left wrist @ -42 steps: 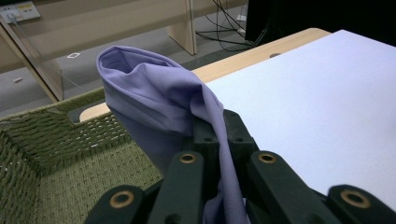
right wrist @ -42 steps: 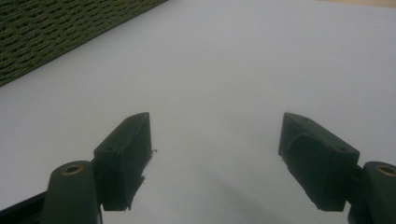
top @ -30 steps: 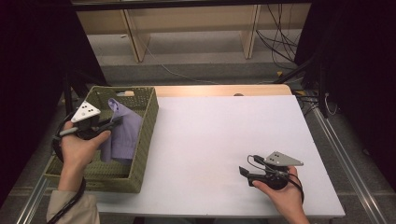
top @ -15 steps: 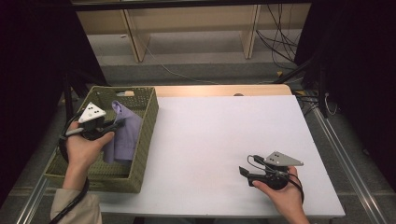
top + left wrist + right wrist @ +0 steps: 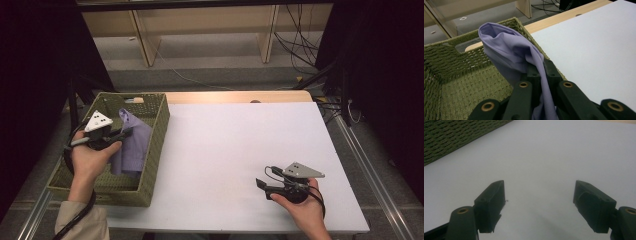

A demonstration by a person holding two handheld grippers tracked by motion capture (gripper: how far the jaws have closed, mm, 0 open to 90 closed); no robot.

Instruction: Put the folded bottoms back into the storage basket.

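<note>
A: Nearest first. What is the right gripper (image 5: 261, 186) doing at the near right of the white worktop (image 5: 240, 150)?

B: It rests low on the worktop in the person's right hand (image 5: 303, 207), its fingers (image 5: 491, 202) spread wide apart with only bare worktop between them.

A: And the left gripper (image 5: 543, 68)?

B: It is over the green woven basket (image 5: 150, 165) at the near left edge. Its fingers (image 5: 534, 75) are closed tight on the lilac fabric cloth (image 5: 511, 52).

A: Where does the cloth lie against those fingers?

B: A fold is pinched between them. One bunch rises beyond the tips, and the rest hangs down into the basket by its right wall.

A: Any writing or labels?

B: None I can read.
</note>
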